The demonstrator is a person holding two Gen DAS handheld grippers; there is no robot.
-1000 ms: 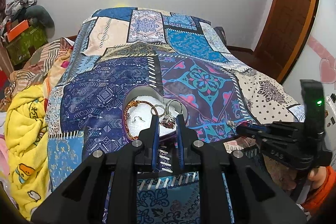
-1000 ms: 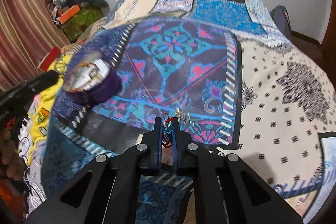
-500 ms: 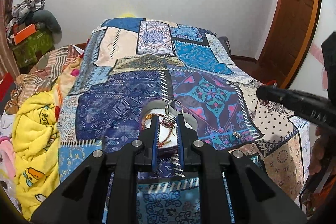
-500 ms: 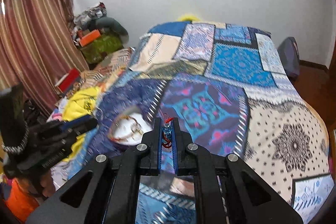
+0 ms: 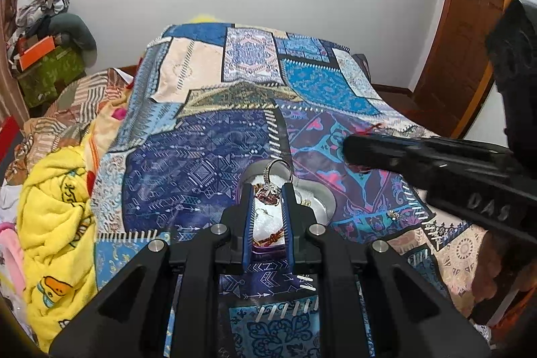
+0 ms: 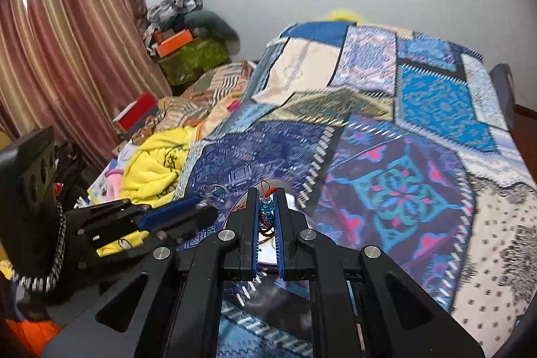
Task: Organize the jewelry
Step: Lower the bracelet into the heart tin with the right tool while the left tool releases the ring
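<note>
left gripper (image 5: 267, 195): ring (image 5: 272, 187) | right gripper (image 6: 267, 207): blue charm (image 6: 267, 209)

Over the box (image 5: 327, 202): crowded; left gripper (image 5: 267, 194) and right gripper (image 6: 266, 202) both hang just above it, tips close together.
Right of box: bare quilt (image 5: 201, 156), but the right gripper's body crosses above it in the left wrist view.
Left of box: open quilt up to the yellow blanket (image 5: 57, 200) heaped along the bed edge.
Far end of bed: flat quilt.
</note>
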